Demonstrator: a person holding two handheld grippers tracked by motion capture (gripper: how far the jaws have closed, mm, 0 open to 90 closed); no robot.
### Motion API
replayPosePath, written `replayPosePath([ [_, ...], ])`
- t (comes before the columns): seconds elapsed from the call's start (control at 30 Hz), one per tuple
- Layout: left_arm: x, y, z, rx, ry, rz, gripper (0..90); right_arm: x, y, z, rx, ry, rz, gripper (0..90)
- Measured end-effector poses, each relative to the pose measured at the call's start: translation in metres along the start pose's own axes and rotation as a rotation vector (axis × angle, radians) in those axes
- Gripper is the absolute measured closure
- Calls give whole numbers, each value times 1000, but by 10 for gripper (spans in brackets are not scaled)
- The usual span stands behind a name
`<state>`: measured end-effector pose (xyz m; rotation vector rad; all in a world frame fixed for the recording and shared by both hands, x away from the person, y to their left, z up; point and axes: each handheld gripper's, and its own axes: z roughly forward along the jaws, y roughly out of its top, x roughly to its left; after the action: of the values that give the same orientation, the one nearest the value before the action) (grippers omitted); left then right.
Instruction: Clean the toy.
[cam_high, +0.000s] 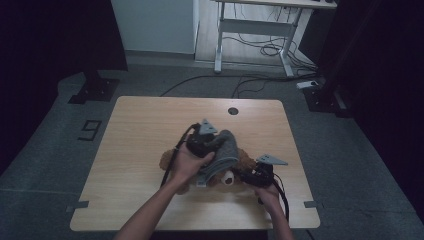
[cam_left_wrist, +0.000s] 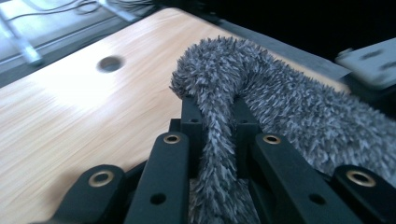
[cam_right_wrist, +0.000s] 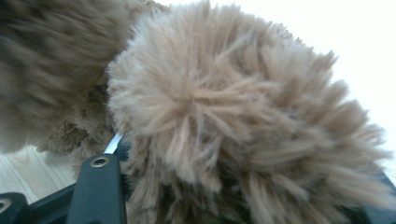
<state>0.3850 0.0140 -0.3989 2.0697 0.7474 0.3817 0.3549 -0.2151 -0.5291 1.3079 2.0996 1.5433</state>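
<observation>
While pinched — grey cloth (cam_left_wrist: 219, 140) between jaws

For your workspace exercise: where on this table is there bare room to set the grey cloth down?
The wooden table is bare left of the brown teddy bear, and along the far edge around the round hole. It is crowded at the near centre-right, where both grippers, the grey cloth and the bear meet.

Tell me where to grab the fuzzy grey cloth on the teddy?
Grab the grey cloth by its folded edge, probably from the person's side, like the left gripper does: the edge is thin and floppy, so it fits between shut fingers. The right gripper steadies the teddy bear.
</observation>
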Motion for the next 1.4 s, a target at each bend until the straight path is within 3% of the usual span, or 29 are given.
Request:
replayPosePath([
  [0.1, -23, 7, 29, 59, -32, 42, 799, 0, 0, 0, -2, 1, -1, 381],
  [0.13, -33, 2, 48, 130, -39, 77, 798, 0, 0, 0, 0, 1, 0, 381],
  [0.17, -33, 2, 48, 130, -39, 77, 796, 0, 0, 0, 0, 1, 0, 381],
  [0.2, -38, -3, 58, 176, -29, 103, 796, 0, 0, 0, 1, 0, -1, 381],
  [0.23, -42, -8, 64, 178, -5, 124, 795, 0, 0, 0, 2, -3, -1, 381],
  [0.33, -41, -12, 59, 157, 8, 114, 797, -2, -2, 0, 9, -2, -4, 380],
  [0.37, -35, -18, 51, 164, 45, 139, 798, -1, -1, 0, 8, -5, -3, 380],
  [0.43, -29, -24, 45, 167, 65, 136, 798, -1, -1, 0, 7, -6, -2, 380],
  [0.5, -14, -39, 30, 158, 76, 97, 799, -2, -1, 1, 2, -2, 7, 380],
  [0.6, -6, -47, 17, 137, 92, 86, 800, -1, -1, 1, 3, 0, -3, 380],
  [0.7, 6, -54, -5, 144, 195, 117, 803, -1, 0, 0, 2, -2, -2, 380],
  [0.73, 14, -59, -11, 148, 200, 99, 802, -2, -1, 0, 0, 2, 7, 380],
  [0.8, 30, -73, -21, 137, 185, 24, 802, -4, -1, 0, -2, 7, 13, 381],
  [0.93, 49, -100, -37, 110, 194, -39, 802, -2, -1, 0, -3, 4, 9, 381],
  [1.0, 59, -112, -44, 96, 189, -93, 802, -2, -1, 0, -3, 4, 9, 381],
  [1.1, 72, -123, -51, 103, 201, -135, 801, -2, -1, 0, -2, 2, 11, 381],
  [1.4, 92, -142, -56, 108, 201, -214, 800, -1, -1, 0, -5, 1, 11, 381],
])
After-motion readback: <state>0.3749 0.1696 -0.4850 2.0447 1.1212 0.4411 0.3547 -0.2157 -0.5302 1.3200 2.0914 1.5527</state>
